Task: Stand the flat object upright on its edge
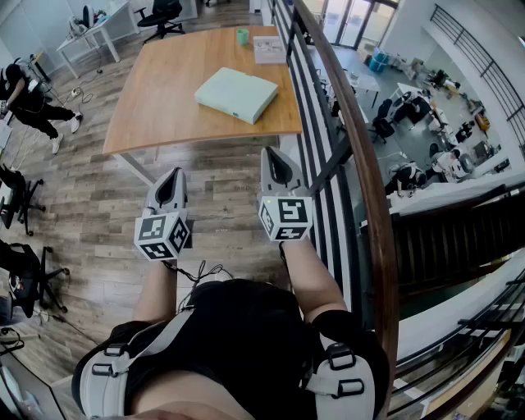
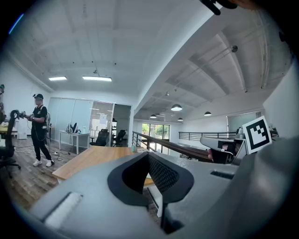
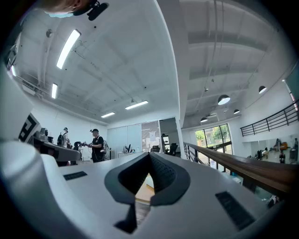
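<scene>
A flat pale green box (image 1: 236, 94) lies on its broad face on the wooden table (image 1: 164, 90), toward the table's right side. Both grippers hang in the air short of the table's near edge, well apart from the box. My left gripper (image 1: 173, 179) is shut with nothing in it, its tips meeting in the left gripper view (image 2: 148, 155). My right gripper (image 1: 279, 156) is also shut and empty, and the right gripper view (image 3: 149, 156) shows its jaws pressed together. Both point about level toward the table.
A small green cup (image 1: 242, 36) and a white box (image 1: 269, 49) stand at the table's far end. A wooden handrail (image 1: 361, 164) with dark bars runs along the table's right side. People stand at the left (image 1: 29, 102), near office chairs (image 1: 160, 16) and white desks.
</scene>
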The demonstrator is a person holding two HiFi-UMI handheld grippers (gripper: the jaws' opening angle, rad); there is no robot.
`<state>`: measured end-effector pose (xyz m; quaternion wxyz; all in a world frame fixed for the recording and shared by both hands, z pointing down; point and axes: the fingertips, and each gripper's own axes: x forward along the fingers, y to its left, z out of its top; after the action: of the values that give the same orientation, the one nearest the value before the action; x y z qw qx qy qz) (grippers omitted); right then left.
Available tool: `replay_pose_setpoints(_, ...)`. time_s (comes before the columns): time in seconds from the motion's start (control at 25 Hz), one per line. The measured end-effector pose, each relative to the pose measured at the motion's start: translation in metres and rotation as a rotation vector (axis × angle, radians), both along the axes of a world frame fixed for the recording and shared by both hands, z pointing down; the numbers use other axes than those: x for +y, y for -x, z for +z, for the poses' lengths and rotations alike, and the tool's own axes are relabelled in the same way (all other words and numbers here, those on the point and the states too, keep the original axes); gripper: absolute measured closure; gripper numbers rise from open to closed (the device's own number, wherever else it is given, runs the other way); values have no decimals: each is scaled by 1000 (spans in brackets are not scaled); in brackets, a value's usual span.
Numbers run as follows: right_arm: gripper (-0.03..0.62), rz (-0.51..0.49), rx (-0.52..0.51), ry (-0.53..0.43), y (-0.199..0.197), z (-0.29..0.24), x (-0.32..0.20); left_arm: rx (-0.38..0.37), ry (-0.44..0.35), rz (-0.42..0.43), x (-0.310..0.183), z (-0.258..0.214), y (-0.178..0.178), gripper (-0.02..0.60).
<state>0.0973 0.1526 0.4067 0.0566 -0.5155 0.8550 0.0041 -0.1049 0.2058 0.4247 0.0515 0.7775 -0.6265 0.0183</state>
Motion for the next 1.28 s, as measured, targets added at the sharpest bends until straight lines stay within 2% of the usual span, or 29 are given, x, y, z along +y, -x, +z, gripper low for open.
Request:
replay_pose_setpoints(0.44, 589, -34, 0, 47, 9, 9, -1, -4, 15, -16, 5, 2, 4, 578)
replay_pose_setpoints(0.72, 589, -60, 17, 30, 29, 9, -4, 9, 9, -18, -2, 1, 20, 578)
replay_pose_setpoints(1.28, 589, 2, 33, 8, 76, 11, -18, 18, -17, 34, -30, 4, 75, 578)
